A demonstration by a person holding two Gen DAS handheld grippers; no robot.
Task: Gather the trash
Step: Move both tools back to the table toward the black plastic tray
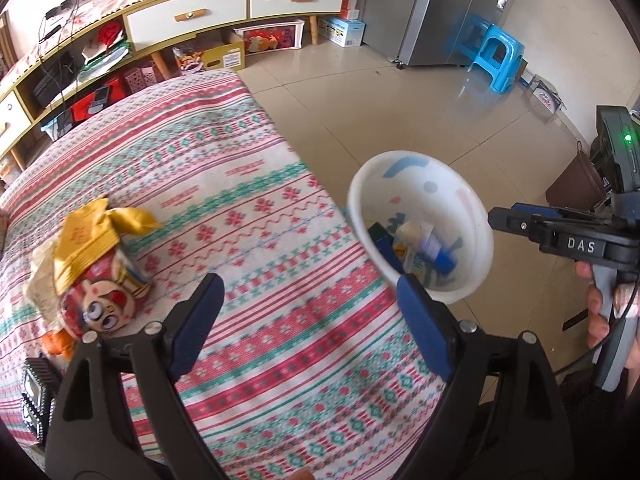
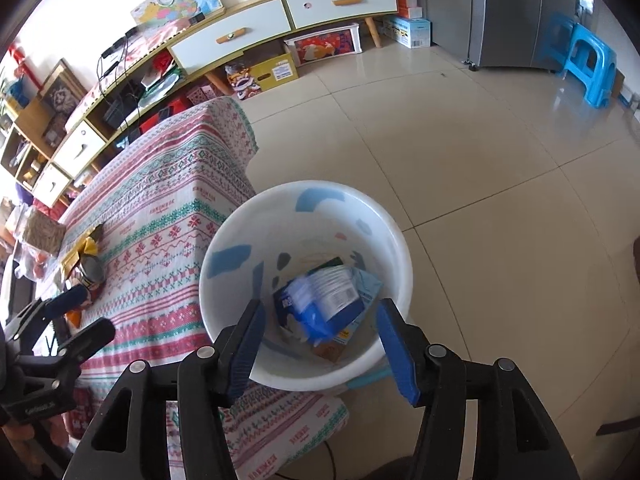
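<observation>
The trash is in two places: some already lies in the white bin (image 1: 420, 224), and a small heap of it, a yellow wrapper (image 1: 92, 236) on top of a red cartoon-printed packet (image 1: 104, 300), sits on the patterned tablecloth (image 1: 240, 200) near the left side of the table; in the left wrist view the left tongs (image 1: 308, 292) stand wide apart with nothing between the blue pads, hanging over bare cloth between the heap and the bin, which suits a reach toward the wrappers; the bin stands on the floor tight against the table edge, probably so that rubbish can be dropped straight down from the tabletop; the right tongs (image 1: 496, 218) show at the far right, by the bin's rim, in a hand (image 1: 600, 312); in the right wrist view the right tongs (image 2: 320, 320) point down into the bin (image 2: 224, 256) from directly above, jaws parted and gripping nothing; below them a blue and white packet (image 2: 324, 296) looks blurred, so it may be falling, over cartons and scraps of paper at the bottom; the left tongs (image 2: 84, 312) appear at the left edge, open, near the yellow wrapper (image 2: 86, 250).
</observation>
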